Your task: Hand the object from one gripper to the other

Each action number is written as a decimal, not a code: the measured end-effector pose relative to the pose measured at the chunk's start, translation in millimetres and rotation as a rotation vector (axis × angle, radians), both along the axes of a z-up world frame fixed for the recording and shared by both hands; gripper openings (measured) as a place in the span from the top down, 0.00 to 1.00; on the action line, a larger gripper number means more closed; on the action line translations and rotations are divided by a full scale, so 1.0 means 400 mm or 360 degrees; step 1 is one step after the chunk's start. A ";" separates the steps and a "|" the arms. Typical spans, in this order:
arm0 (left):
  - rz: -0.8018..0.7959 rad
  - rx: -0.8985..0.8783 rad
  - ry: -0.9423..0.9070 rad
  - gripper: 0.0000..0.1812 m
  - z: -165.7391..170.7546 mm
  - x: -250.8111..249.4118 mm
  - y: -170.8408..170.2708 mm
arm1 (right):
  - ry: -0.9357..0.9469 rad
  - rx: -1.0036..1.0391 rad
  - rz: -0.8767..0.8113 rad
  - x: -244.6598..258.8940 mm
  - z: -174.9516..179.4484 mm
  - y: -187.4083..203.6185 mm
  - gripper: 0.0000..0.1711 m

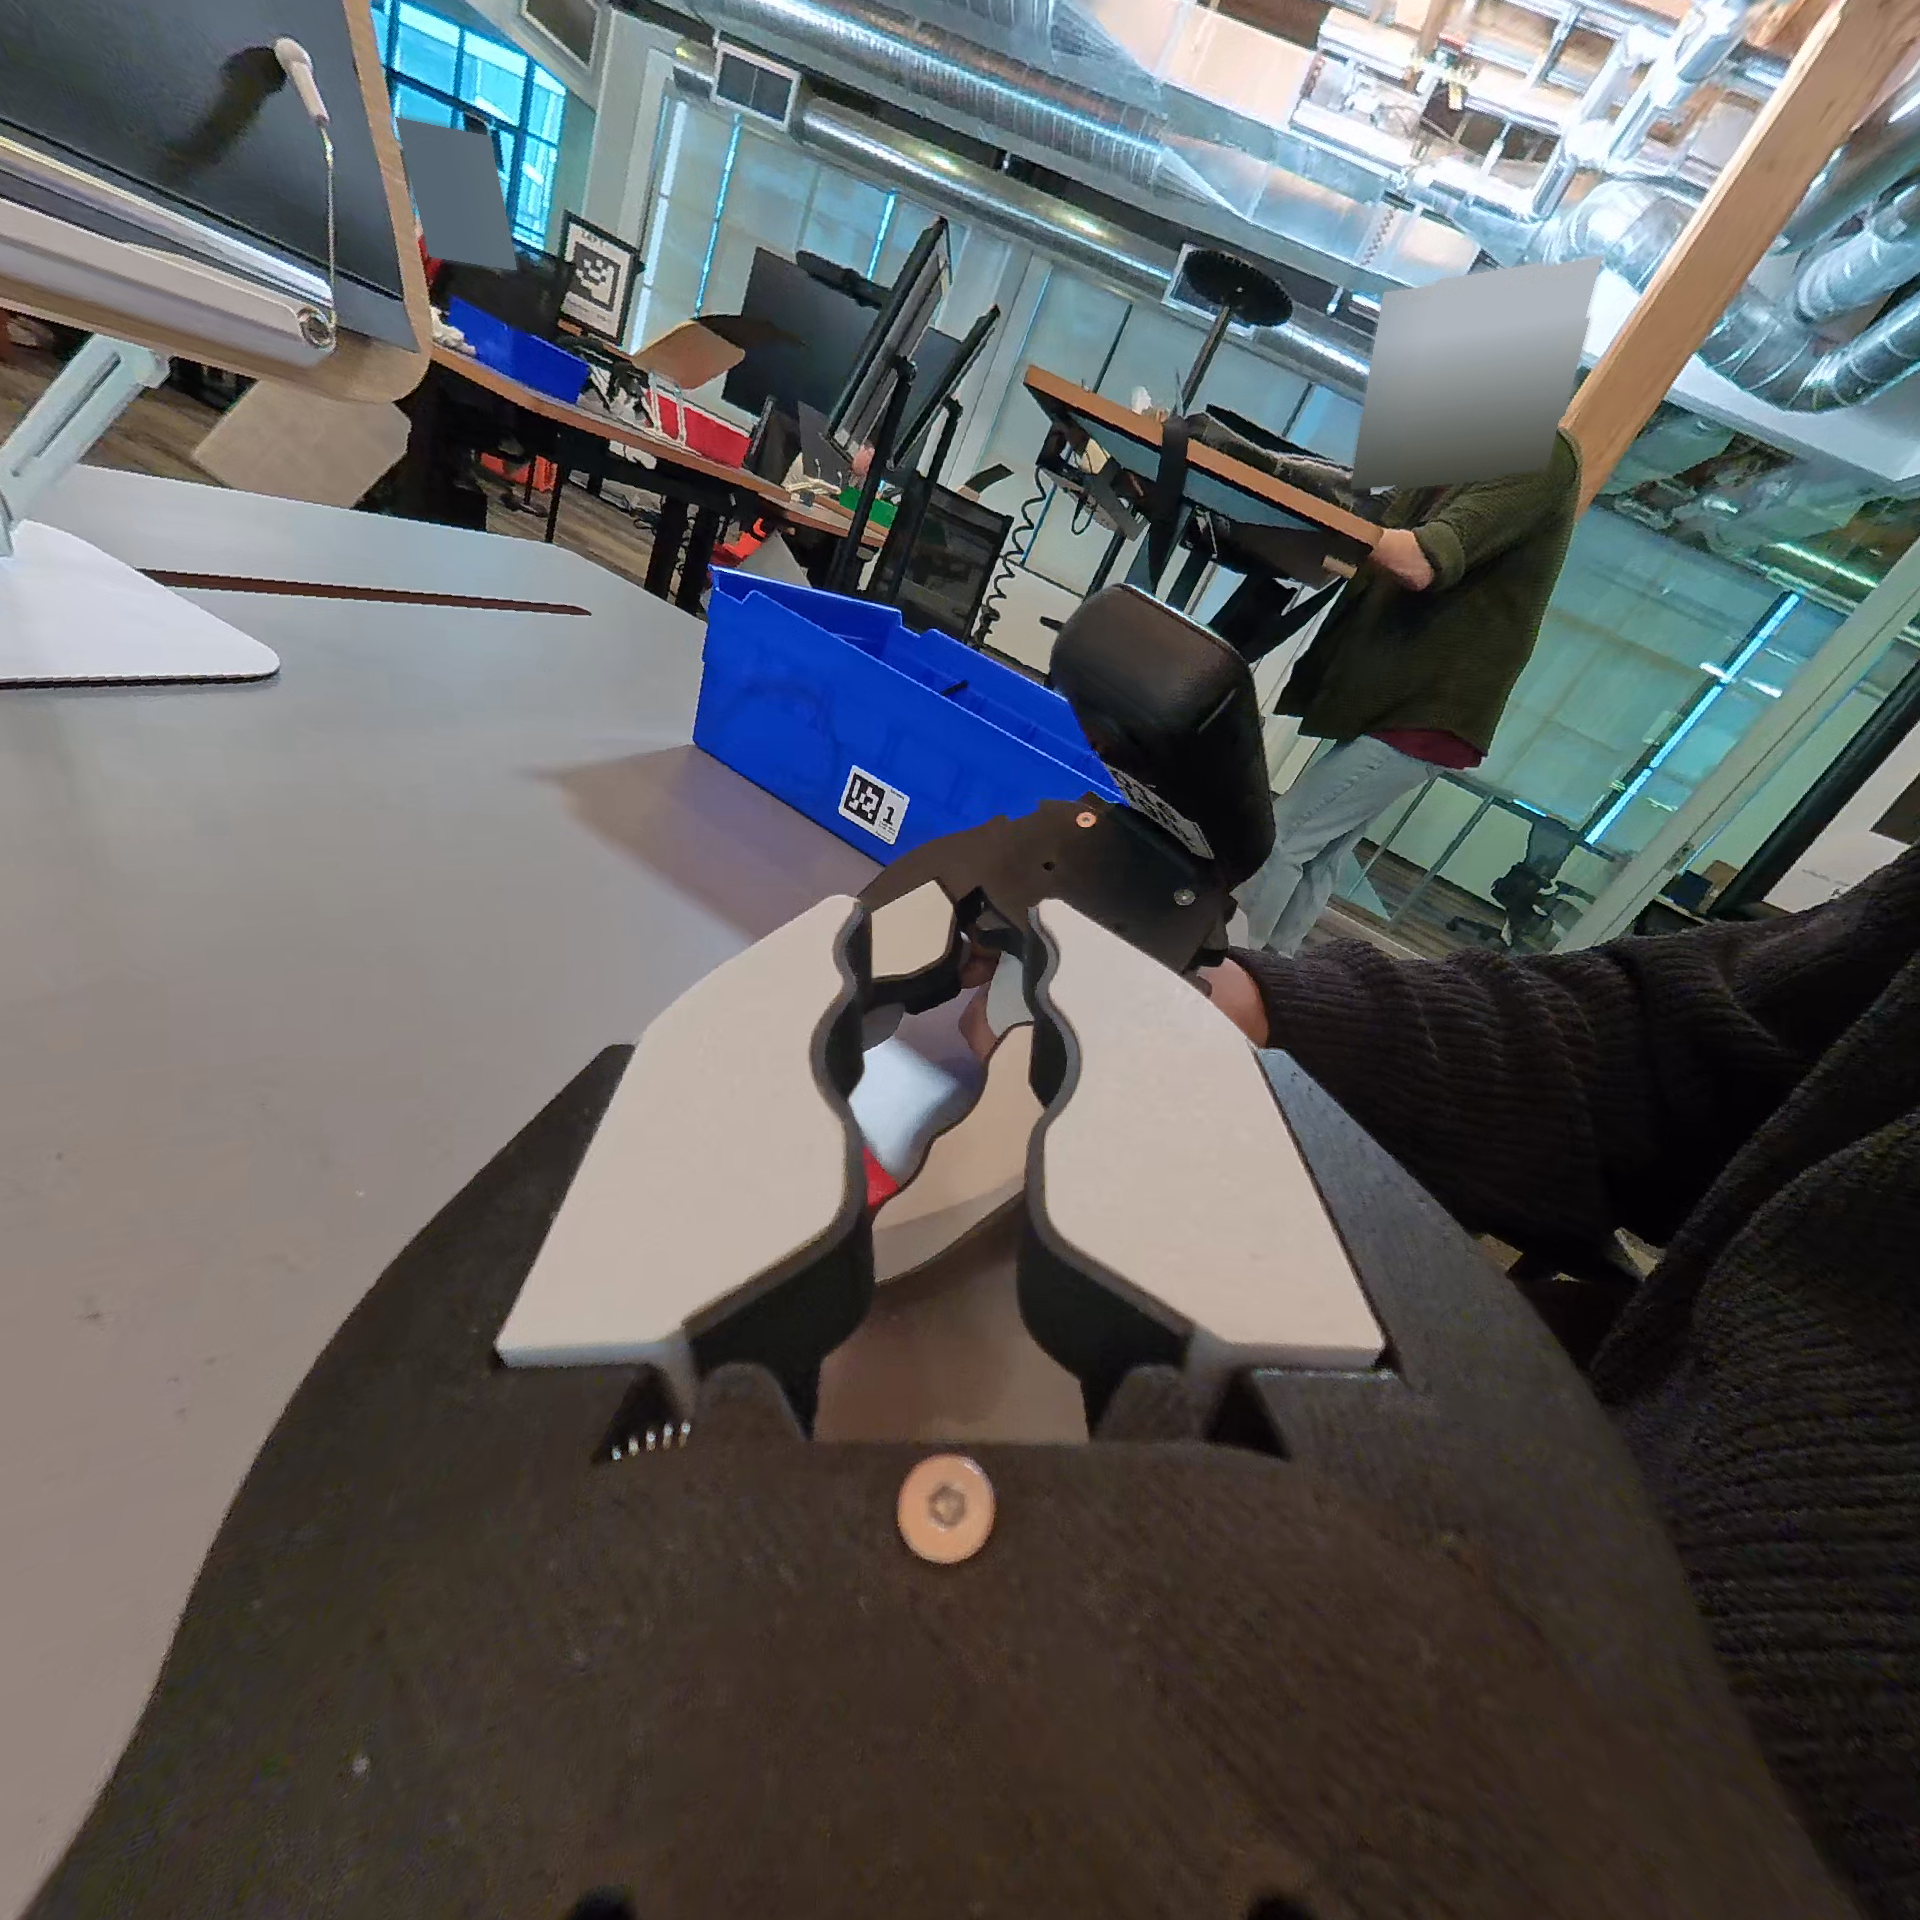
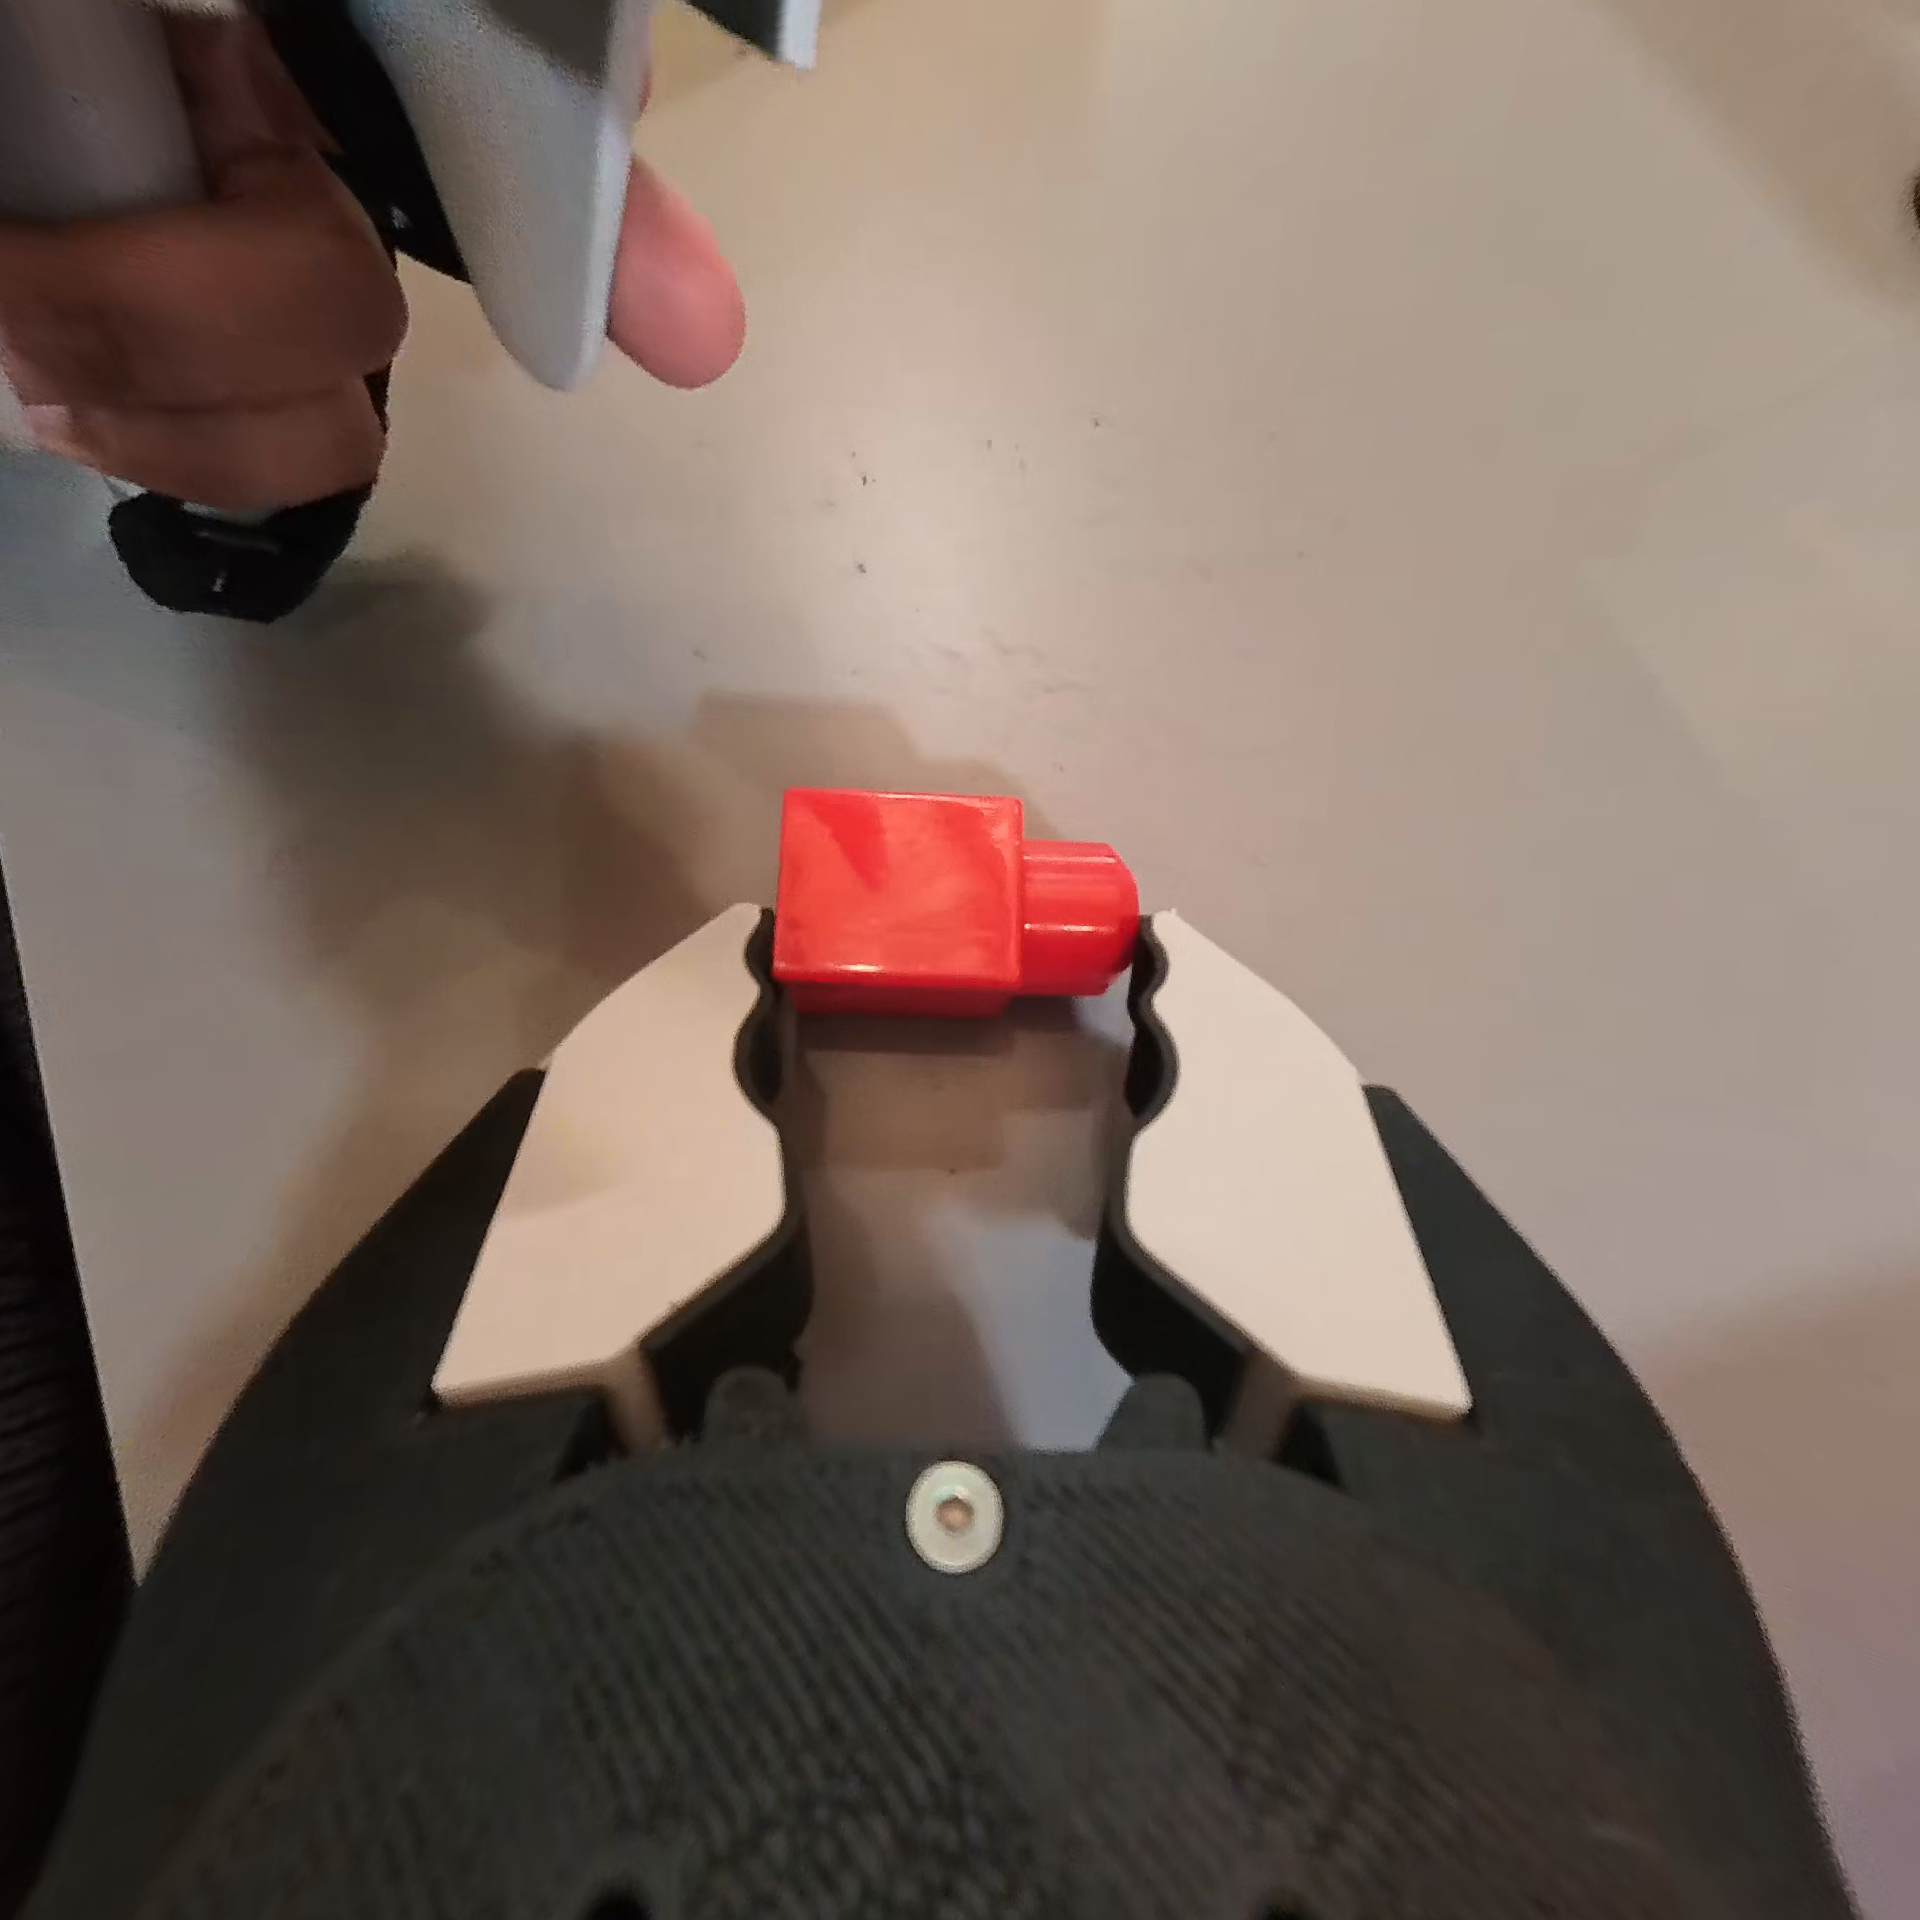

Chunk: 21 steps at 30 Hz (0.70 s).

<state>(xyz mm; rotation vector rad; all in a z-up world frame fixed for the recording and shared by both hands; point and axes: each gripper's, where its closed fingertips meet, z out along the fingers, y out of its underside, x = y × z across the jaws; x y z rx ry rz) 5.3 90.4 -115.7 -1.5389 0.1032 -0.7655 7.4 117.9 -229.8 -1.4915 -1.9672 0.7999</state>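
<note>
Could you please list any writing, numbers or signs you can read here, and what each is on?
I won't quote writing; here is where it stands.
Blue bin: white sticker with a square code and a digit.
Background board: square code pattern.
White label beside the bin: too small to read.
Red block: none.

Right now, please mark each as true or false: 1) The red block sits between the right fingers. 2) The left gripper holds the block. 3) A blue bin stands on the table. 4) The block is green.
1) The red block sits at the tips of the right gripper fingers: true.
2) False: the left gripper is open and holds nothing.
3) A blue bin stands on the table: true.
4) False: it is red.
</note>
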 end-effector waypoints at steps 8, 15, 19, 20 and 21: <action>0.0041 -0.0012 0.0016 0.78 -0.007 -0.017 0.007 | 0.0207 -0.0191 -0.0010 0.004 0.073 -0.004 0.62; 0.0002 0.0022 0.0237 0.63 -0.018 0.001 0.008 | 0.0440 -0.1020 0.0135 0.045 0.195 -0.050 0.62; -0.0137 0.0112 0.0500 0.58 -0.029 0.058 -0.010 | 0.0437 -0.1625 0.0218 0.068 0.252 -0.056 0.62; -0.0162 0.0140 0.0570 0.58 -0.033 0.073 -0.016 | 0.0423 -0.1709 0.0232 0.072 0.259 -0.056 0.62; -0.0182 0.0168 0.0636 0.58 -0.037 0.088 -0.020 | 0.0401 -0.1753 0.0248 0.076 0.261 -0.057 0.62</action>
